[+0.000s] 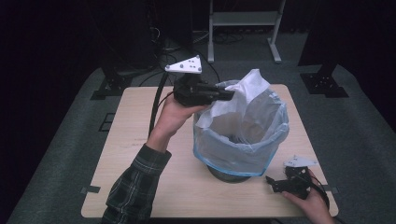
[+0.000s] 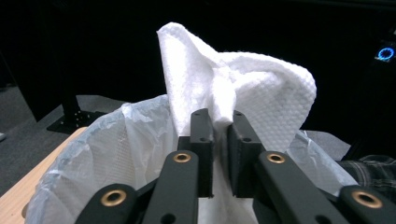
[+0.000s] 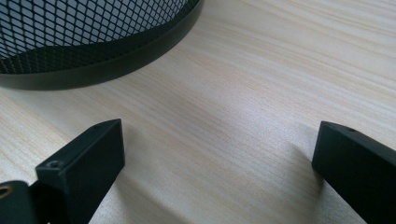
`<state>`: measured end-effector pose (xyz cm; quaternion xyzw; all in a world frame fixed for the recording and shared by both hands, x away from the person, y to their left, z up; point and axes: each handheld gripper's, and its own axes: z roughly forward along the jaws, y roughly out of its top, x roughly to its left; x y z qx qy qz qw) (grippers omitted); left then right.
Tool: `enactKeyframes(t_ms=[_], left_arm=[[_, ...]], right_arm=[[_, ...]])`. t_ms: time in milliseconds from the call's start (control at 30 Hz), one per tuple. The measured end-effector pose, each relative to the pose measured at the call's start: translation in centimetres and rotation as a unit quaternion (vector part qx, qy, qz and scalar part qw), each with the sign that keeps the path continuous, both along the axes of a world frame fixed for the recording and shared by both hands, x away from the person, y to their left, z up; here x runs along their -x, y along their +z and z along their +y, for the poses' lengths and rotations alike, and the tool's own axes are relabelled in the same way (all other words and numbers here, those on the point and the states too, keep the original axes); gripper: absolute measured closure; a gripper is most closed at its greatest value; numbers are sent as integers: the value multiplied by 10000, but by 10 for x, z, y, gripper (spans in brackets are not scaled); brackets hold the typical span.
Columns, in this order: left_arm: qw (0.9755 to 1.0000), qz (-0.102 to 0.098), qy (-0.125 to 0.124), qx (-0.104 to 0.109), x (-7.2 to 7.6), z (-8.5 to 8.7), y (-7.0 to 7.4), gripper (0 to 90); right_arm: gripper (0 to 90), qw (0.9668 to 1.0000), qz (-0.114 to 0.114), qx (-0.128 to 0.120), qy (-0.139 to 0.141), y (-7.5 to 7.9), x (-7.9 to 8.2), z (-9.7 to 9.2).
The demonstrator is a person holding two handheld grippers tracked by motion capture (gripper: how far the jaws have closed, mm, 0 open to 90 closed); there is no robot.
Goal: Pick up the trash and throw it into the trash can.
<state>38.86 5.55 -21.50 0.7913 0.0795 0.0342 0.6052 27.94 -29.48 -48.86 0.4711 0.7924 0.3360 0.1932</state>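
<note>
A: Where is the paper towel (image 2: 243,84) sitting?

B: It stands up over the far-left part of the bin's rim, as the high view has it, a crumpled white sheet with its peak well above the liner bag (image 1: 243,140). Its lower part hangs inside the bag's mouth.

A: And the left hand-held gripper (image 1: 226,94)?

B: Pinching that towel. In the left gripper view the two black jaws stand close together with a fold of the white sheet caught between the pads. A narrow gap shows lower down between the jaws, but the paper is squeezed at their tips. The gripper points roughly level over the bin's rim, held by the left hand (image 1: 180,109), whose plaid sleeve (image 1: 135,184) lies across the bench (image 1: 140,140).

A: What about the bin itself?

B: A black mesh wastebasket (image 3: 70,37) lined with a pale, translucent bag folded over its rim. It stands near the middle of the wooden bench.

A: The right hand-held gripper (image 1: 273,183)?

B: Spread wide. Its own view shows the two jaws far apart with bare wood between them. It lies low at the bench's near-right corner, pointing towards the basket's base, close to it but apart.
</note>
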Motion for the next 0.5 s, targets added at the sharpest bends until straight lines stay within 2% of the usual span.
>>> enactKeyframes(t_ms=[100,133,267,333,367,500], left_arm=[[9999,-106,86,-4,1,-3,1,659],[9999,-140,96,7,1,-3,1,659],[9994,-233,234,58,2,-4,1,483],[9994,-236,235,66,2,-4,1,453],[9992,-254,286,62,2,-4,1,393],[9991,-249,318,115,4,-2,1,320]], right_arm=[[9,10000,0,-1,-1,0,0,0],[9,10000,0,-1,-1,0,0,0],[9,10000,0,0,-1,0,0,0],[9,10000,1,-1,-1,0,0,0],[9,10000,0,-1,0,0,0,0],[10,10000,0,0,0,0,0,0]])
